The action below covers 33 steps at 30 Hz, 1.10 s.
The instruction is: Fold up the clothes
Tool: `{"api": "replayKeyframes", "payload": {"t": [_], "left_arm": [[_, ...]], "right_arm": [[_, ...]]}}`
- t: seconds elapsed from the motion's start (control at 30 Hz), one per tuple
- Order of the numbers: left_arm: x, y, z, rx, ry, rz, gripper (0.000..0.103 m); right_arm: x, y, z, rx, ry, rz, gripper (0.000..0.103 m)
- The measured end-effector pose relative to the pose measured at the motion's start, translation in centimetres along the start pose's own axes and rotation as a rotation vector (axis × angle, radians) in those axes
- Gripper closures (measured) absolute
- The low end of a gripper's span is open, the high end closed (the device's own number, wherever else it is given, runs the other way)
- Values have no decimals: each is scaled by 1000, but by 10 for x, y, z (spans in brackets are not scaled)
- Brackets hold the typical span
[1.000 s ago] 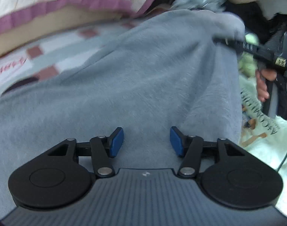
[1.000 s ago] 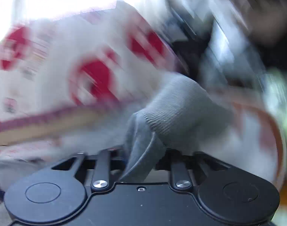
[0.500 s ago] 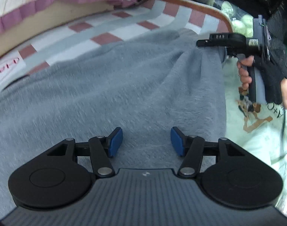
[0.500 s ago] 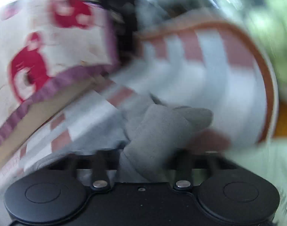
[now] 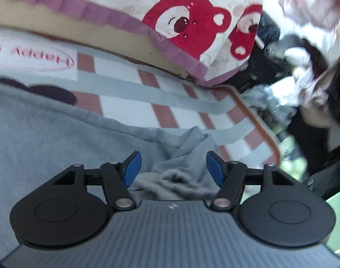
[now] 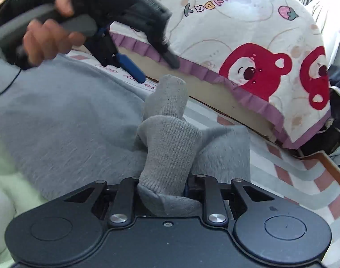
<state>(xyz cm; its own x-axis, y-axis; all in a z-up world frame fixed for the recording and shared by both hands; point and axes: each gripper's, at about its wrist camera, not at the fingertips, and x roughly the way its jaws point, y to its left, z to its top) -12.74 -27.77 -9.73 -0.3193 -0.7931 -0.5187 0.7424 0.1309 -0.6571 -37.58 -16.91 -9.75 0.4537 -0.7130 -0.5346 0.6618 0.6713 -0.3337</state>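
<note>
A grey fleece garment (image 5: 47, 138) lies spread on a checked mat (image 5: 170, 102). My left gripper (image 5: 172, 170) is open, blue pads (image 5: 132, 169) apart, hovering above a bunched grey cuff (image 5: 176, 178). In the right wrist view my right gripper (image 6: 162, 187) is shut on the garment's ribbed grey cuff (image 6: 170, 147), which stands up between the jaws. The garment's body (image 6: 58, 120) spreads to the left. The left gripper (image 6: 134, 69) shows there, held in a hand above the garment.
A bear-print bed cover (image 6: 248, 44) with a purple frill hangs behind the mat. A dark pile of clutter (image 5: 292, 89) lies past the mat's brown-edged corner. A pale green quilt (image 6: 4, 178) lies to the left of the garment.
My left gripper has swung from the garment's middle to its bunched cuff end near the mat's corner. My right gripper, still shut on the cuff, has turned so the left gripper is in view.
</note>
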Motion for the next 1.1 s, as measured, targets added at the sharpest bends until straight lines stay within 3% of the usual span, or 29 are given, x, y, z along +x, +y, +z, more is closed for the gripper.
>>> {"api": "replayKeyframes", "payload": {"t": [0.1,0.23,0.37,0.43,0.47,0.53,0.63,0.7,0.73,0.77,0.8,0.83,0.97,1.03,1.1], "left_arm": [[14,1,-9,30,83,51,39],[27,10,-22,30,162,97,34],[33,16,-32,35,210,141,33],[33,16,-37,57,222,150,33],[33,16,-38,58,226,144,33],[30,16,-38,39,231,120,33],[29,14,-38,26,243,87,34],[29,13,-41,21,266,51,38],[30,14,-42,9,279,26,41],[31,14,-44,-2,291,0,53],[31,15,-45,-12,295,-17,65],[27,16,-43,-19,289,-23,69],[13,19,-39,-48,263,-49,69],[-2,21,-34,-33,232,-21,65],[-21,26,-29,-2,194,30,53]], "right_arm": [[-4,-17,11,115,31,40,72],[-20,-53,21,322,5,165,67],[-55,-60,26,429,-120,314,39],[-62,-50,34,357,-121,271,36],[-60,-41,37,288,-94,201,34],[-46,-34,37,236,-39,150,34],[-25,-35,35,307,32,173,34],[-11,-34,37,376,73,222,28],[-3,-33,38,409,98,252,27],[4,-30,39,428,121,277,20],[10,-24,41,412,139,285,17],[11,-15,42,361,146,279,17],[-7,22,40,95,118,273,17],[-22,19,33,80,84,236,20],[-43,8,20,71,21,163,20]]}}
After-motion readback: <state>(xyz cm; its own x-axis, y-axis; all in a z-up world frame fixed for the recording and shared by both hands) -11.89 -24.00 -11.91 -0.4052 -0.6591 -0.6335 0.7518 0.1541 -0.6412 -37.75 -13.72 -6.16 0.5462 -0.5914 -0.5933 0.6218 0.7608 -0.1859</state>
